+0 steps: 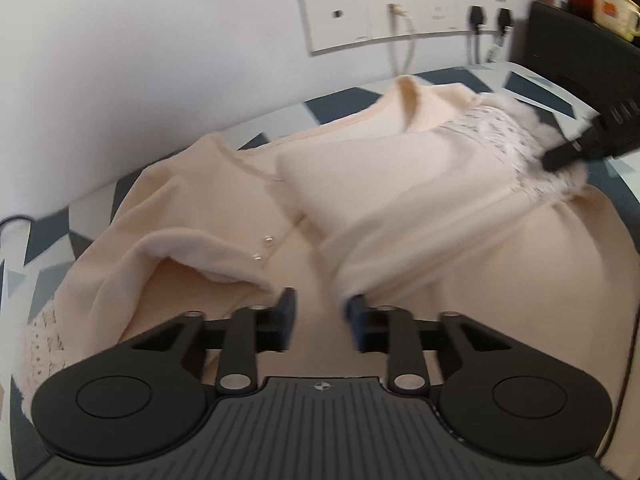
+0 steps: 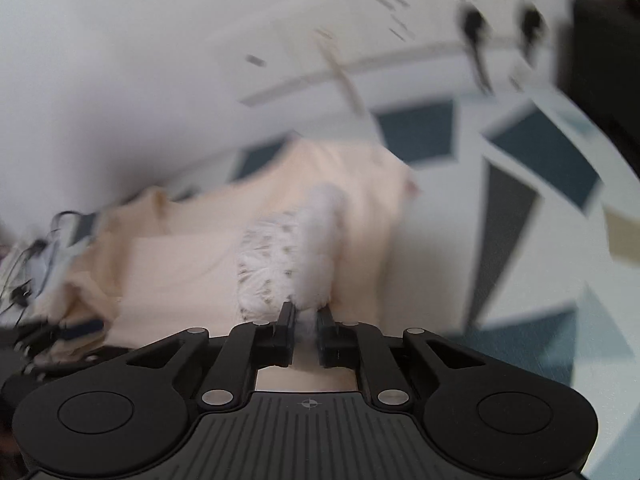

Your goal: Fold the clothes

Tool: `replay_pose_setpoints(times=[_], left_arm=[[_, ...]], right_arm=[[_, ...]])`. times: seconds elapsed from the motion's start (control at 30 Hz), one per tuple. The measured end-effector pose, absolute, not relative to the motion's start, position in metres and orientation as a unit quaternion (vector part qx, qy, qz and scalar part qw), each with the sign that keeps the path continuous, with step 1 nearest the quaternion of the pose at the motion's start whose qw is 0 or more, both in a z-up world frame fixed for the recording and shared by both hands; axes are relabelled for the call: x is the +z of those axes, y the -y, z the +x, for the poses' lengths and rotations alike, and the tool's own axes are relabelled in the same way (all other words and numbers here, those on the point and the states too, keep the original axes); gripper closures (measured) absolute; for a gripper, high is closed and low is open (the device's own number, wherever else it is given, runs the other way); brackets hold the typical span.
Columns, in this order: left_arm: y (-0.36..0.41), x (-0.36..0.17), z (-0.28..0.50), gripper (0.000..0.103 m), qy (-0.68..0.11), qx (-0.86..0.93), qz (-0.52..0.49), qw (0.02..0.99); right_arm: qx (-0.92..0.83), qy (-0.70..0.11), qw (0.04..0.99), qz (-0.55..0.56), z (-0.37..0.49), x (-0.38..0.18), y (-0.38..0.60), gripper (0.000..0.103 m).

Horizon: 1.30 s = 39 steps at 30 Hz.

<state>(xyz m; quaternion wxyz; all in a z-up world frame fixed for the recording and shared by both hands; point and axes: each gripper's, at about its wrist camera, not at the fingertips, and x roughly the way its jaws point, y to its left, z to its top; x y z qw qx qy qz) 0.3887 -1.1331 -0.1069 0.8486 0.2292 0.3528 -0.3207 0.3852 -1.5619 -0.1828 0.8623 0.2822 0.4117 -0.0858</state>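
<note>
The cream top [image 1: 400, 208] lies spread on the patterned tabletop [image 2: 520, 240] near its wall edge. The right tool [image 2: 305, 320] pinches the fluffy cuff [image 2: 316, 240]; the left tool [image 1: 322, 316] gapes wide over the cloth. The cuff could slip out if pulled fast, and blur hides the grip.

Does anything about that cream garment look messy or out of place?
Nothing is damaged. The cream cardigan lies rumpled, one sleeve bunched near the left gripper, while the right gripper pinches its fluffy cuff.
</note>
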Motion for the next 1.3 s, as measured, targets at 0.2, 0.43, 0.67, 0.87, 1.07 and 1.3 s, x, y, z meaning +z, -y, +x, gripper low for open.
replay_pose_setpoints(times=[0.2, 0.43, 0.67, 0.87, 1.07, 1.3], left_arm=[[1.143, -0.112, 0.365, 0.089, -0.310, -0.327, 0.274, 0.850], [1.142, -0.119, 0.363, 0.094, -0.310, -0.307, 0.264, 0.860], [1.142, -0.122, 0.357, 0.098, -0.301, -0.308, 0.267, 0.862], [1.142, -0.125, 0.354, 0.101, -0.288, -0.314, 0.285, 0.859], [1.139, -0.126, 0.361, 0.099, -0.309, -0.308, 0.275, 0.857], [1.113, -0.105, 0.366, 0.087, -0.318, -0.334, 0.231, 0.857]], right_arm=[[-0.107, -0.386, 0.899, 0.179, 0.416, -0.128, 1.536, 0.059], [0.115, -0.399, 0.909, 0.042, 0.518, -0.139, 1.461, 0.056], [0.195, -0.473, 0.859, -0.015, 0.570, -0.177, 1.423, 0.092], [0.161, -0.466, 0.867, 0.075, 0.584, -0.178, 1.449, 0.097], [0.100, -0.432, 0.891, 0.101, 0.593, -0.193, 1.448, 0.084], [0.009, -0.325, 0.918, 0.228, 0.509, -0.146, 1.536, 0.057]])
